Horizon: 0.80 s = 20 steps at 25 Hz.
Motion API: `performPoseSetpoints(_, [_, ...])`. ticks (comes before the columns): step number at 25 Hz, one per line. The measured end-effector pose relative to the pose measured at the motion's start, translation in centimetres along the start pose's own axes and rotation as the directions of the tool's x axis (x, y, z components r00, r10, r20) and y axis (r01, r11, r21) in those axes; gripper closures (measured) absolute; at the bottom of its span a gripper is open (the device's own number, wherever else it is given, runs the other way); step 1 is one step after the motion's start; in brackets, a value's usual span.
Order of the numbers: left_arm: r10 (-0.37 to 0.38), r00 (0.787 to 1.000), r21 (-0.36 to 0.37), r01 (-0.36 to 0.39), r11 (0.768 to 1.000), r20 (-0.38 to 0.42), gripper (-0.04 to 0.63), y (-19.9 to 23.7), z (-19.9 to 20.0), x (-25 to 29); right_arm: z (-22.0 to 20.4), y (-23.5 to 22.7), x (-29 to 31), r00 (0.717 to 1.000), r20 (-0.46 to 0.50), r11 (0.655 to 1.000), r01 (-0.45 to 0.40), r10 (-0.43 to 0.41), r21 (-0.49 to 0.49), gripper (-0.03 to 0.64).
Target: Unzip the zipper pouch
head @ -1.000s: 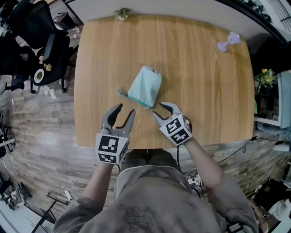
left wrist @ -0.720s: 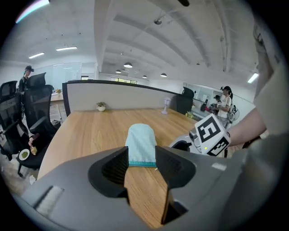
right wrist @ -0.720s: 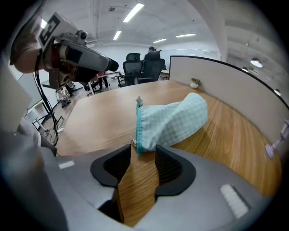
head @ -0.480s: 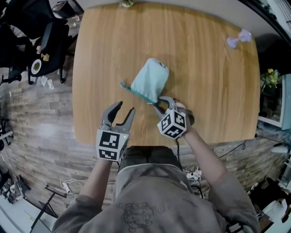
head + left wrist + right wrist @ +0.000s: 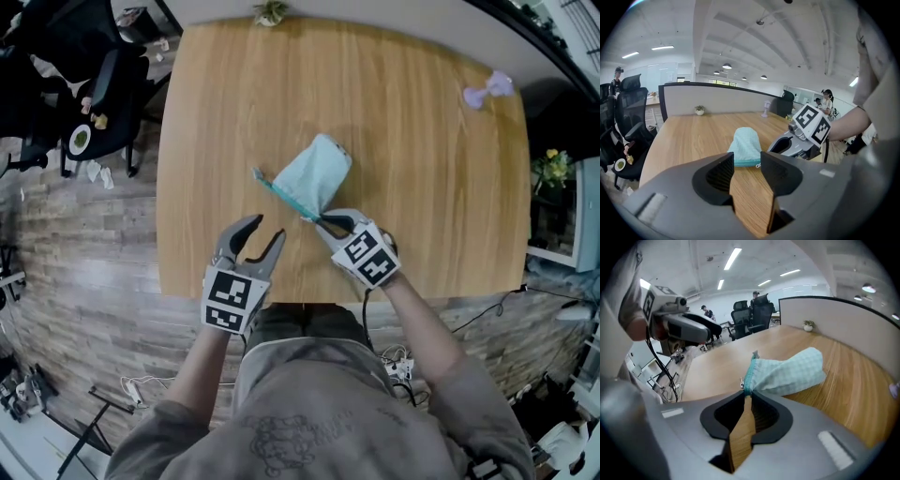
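A light teal zipper pouch (image 5: 317, 175) lies on the wooden table (image 5: 422, 141), its darker zipper edge toward me. My right gripper (image 5: 323, 223) sits at the right end of that edge. Its jaws have just been closing, and in the right gripper view the zipper end of the pouch (image 5: 787, 373) is pinched between the tips of the right gripper (image 5: 747, 397). My left gripper (image 5: 265, 228) hovers open over bare wood, short of the pouch and a little to its left. In the left gripper view the pouch (image 5: 745, 145) lies beyond the left gripper (image 5: 747, 161), whose jaws hold nothing.
A small purple object (image 5: 487, 89) lies at the table's far right corner, and a little potted plant (image 5: 270, 11) stands at the far edge. Black office chairs (image 5: 84, 84) stand off the left side. The table's near edge runs just under my hands.
My right gripper moved forward to the pouch's zipper end and its jaws went from wide apart to nearly together on it. The left gripper stayed about where it was.
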<state>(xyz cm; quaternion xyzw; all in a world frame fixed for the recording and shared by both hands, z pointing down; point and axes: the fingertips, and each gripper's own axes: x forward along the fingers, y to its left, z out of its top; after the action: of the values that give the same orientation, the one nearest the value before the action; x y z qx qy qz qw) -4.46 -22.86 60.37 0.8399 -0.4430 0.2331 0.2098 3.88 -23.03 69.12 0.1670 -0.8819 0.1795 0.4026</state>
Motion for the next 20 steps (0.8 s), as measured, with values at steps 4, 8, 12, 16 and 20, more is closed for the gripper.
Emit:
performPoseSetpoints(4, [-0.014,0.999,-0.017,0.015,1.0,0.051,0.419,0.1,2.6,-1.7,3.8,0.7,-3.9,0.995,0.1,0.999,-0.011,0.007,0.036,0.56])
performPoseSetpoints(8, [-0.006,0.992,-0.051,0.013,0.999,0.122,0.419,0.7,5.9,-4.5,7.4,1.1,-8.2,0.983,0.185,0.998,0.001,-0.011,0.056,0.56])
performPoseSetpoints(12, [-0.002,0.982,-0.036,0.008,0.999,0.19,0.42,0.7,9.2,-7.8,10.5,2.0,-12.4,0.969,0.247,0.999,0.014,-0.024,0.041,0.56])
performPoseSetpoints(16, [0.008,0.972,0.0,-0.009,1.0,0.234,0.42,0.2,11.6,-10.7,12.9,3.9,-16.0,0.947,0.322,0.999,0.004,-0.014,0.034,0.56])
performPoseSetpoints(20, [0.018,0.963,-0.002,-0.019,1.0,0.27,0.422,-0.4,12.8,-13.2,14.5,5.6,-19.2,0.918,0.398,0.999,-0.007,-0.007,0.034,0.56])
